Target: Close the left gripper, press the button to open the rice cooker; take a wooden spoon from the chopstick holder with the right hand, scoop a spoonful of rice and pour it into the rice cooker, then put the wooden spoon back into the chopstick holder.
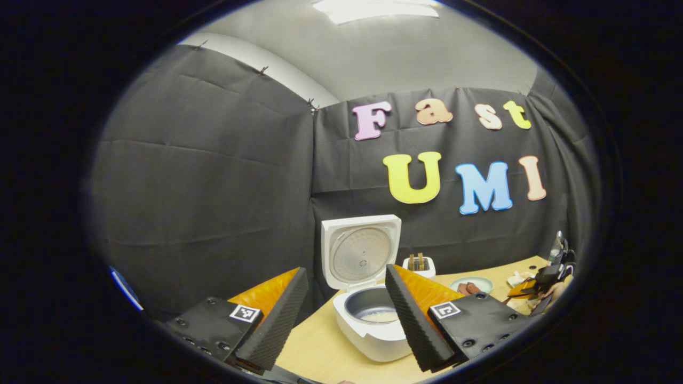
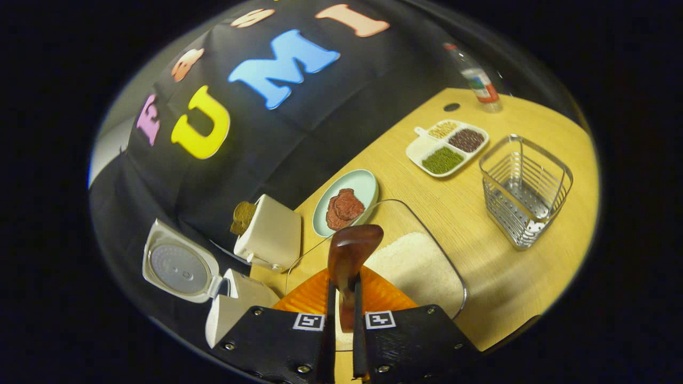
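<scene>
I see my left gripper [image 1: 341,312] with fingers spread wide and nothing between them; ribbed foam pads [image 1: 413,320] face inward; a square black-and-white marker sits on each finger block; just beyond stands the white plastic rice cooker [image 1: 373,320], lid up, dimpled metal inner lid plate showing, grey inner pot with a little white rice at its bottom. My right gripper [image 2: 344,306] is clamped on the handle of the glossy dark-brown wooden spoon [image 2: 349,253]; its rounded bowl is over the clear glass dish of white rice [image 2: 421,266]; I cannot tell if it touches the grains. Right gripper view: square wire-and-perforated-steel chopstick holder [image 2: 525,189] stands on the pale wood-grain table [image 2: 480,288], apart from the dish; white three-compartment tray [image 2: 447,146] holds green, dark and yellowish grains; pale-green round plate [image 2: 363,186] carries a reddish-brown lump; cream boxy toaster [image 2: 269,234] has brown bread in it; clear bottle [image 2: 477,80] has a red label, writing too small to read.
</scene>
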Motion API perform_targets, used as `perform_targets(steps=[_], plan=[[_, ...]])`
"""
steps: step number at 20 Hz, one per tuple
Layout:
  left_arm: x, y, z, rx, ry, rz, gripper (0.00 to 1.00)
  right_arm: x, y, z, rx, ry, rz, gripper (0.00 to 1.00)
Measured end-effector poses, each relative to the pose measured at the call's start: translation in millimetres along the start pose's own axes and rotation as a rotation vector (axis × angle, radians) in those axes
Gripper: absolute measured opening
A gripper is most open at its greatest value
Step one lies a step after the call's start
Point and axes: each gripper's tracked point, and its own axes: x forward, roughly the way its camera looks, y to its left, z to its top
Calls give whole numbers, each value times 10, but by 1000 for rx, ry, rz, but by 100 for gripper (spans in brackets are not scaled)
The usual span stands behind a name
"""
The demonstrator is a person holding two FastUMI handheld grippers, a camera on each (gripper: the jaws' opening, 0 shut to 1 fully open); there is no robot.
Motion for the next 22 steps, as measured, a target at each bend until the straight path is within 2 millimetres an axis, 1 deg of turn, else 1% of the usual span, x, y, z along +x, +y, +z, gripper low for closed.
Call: perform_targets(steps=[1, 2, 3, 5, 7, 12, 16, 21, 22], plan=[[11, -26, 18, 6, -2, -4, 95, 19, -23, 64, 39, -12, 5, 13], [5, -36, 41, 11, -4, -9, 95, 0, -52, 97, 67, -19, 15, 13], [9, -63, 60, 15, -6, -15, 100, -18, -55, 134, 87, -27, 21, 13], [13, -123, 85, 21, -12, -25, 100, -70, -40, 191, 108, -35, 36, 13], [16, -192, 106, 21, -17, -37, 100, -123, 63, 214, 146, -31, 71, 13], [28, -232, 102, 3, -21, -46, 100, -238, 465, 387, 232, -42, 178, 13], [46, -150, 50, -15, -17, -34, 100, -306, 814, 512, 240, -53, 240, 13], [62, -29, -15, -30, -9, -16, 100, -337, 1290, 491, 233, -37, 311, 13], [56, -4, -22, -33, -9, -12, 98, -326, 1384, 467, 227, -30, 323, 13]])
